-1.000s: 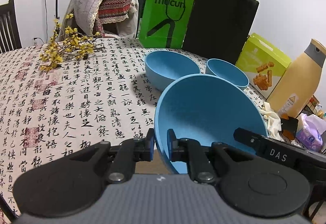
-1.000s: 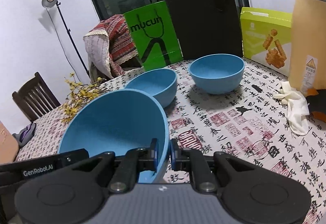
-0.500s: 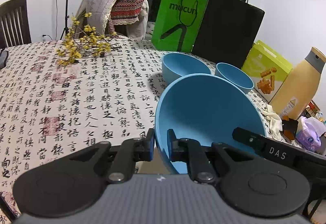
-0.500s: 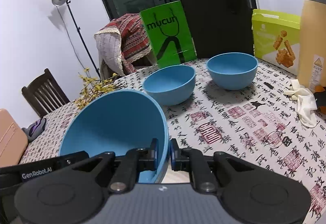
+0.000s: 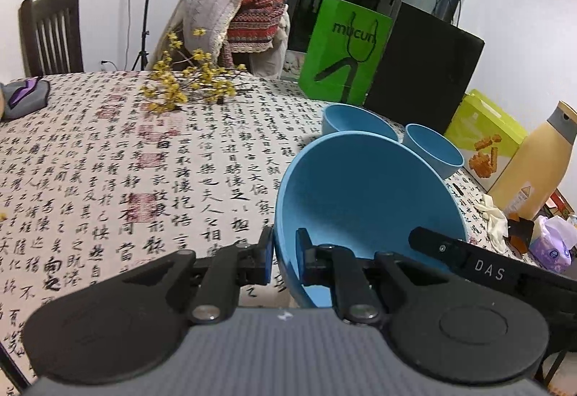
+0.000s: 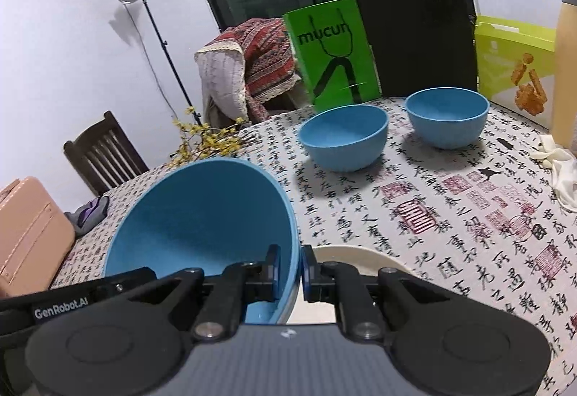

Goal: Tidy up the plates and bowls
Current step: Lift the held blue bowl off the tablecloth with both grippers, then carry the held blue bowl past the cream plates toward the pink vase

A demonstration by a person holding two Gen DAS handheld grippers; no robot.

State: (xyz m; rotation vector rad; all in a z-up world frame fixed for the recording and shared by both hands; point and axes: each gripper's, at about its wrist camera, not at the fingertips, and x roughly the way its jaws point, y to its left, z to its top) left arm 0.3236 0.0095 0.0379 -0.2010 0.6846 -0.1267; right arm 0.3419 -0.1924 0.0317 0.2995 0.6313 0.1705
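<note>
Both grippers hold one large blue bowl [image 5: 364, 194] off the table by its rim. My left gripper [image 5: 284, 257] is shut on the bowl's left rim; my right gripper [image 6: 290, 268] is shut on the right rim of that large blue bowl [image 6: 202, 219]. Two smaller blue bowls stand farther back on the table: a medium bowl [image 6: 344, 138] [image 5: 357, 124] and a small bowl [image 6: 447, 116] [image 5: 434, 149]. A cream plate [image 6: 355, 259] lies on the table just under my right gripper, partly hidden by it.
The table wears a calligraphy-print cloth [image 5: 151, 172]. Yellow flower sprigs [image 5: 187, 86], a green bag [image 5: 346, 50], a black bag [image 5: 425, 71], a lime snack box [image 5: 483, 140] and a tan bottle [image 5: 537, 161] line the back and right. A wooden chair [image 5: 50, 32] stands at left.
Both grippers, still gripping the large bowl, have drawn back from the two smaller bowls toward the near edge; the cream plate has come into view under the right gripper.
</note>
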